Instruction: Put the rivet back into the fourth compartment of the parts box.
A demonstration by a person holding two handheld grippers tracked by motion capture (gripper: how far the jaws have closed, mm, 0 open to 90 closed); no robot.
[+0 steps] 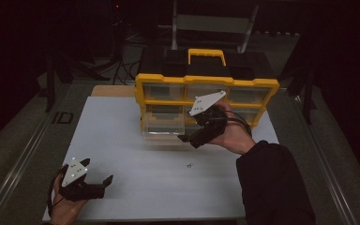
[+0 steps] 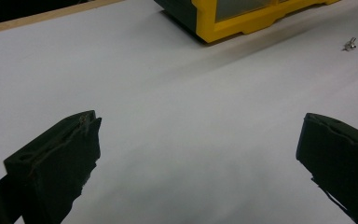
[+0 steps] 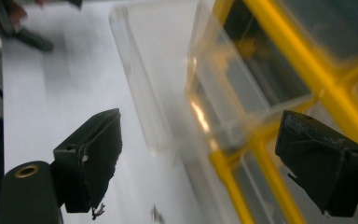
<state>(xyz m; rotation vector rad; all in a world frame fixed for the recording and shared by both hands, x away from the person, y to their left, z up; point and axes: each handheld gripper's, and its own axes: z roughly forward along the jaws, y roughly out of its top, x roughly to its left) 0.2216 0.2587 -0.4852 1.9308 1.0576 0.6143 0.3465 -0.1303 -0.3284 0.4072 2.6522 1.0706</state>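
High view had the yellow organizer [image 1: 206, 89] standing upright at the far side of the white table [image 1: 122, 140], with one clear drawer [image 1: 161, 125] pulled partway out of its lower row. Right gripper [image 1: 187, 138] sat just in front of that drawer, jaws spread wide and gripping nothing. Left gripper [image 1: 107, 182] hung near the table's front left corner, jaws also wide apart and empty. Tiny metal bit [image 1: 189, 164] lay on the table between them.
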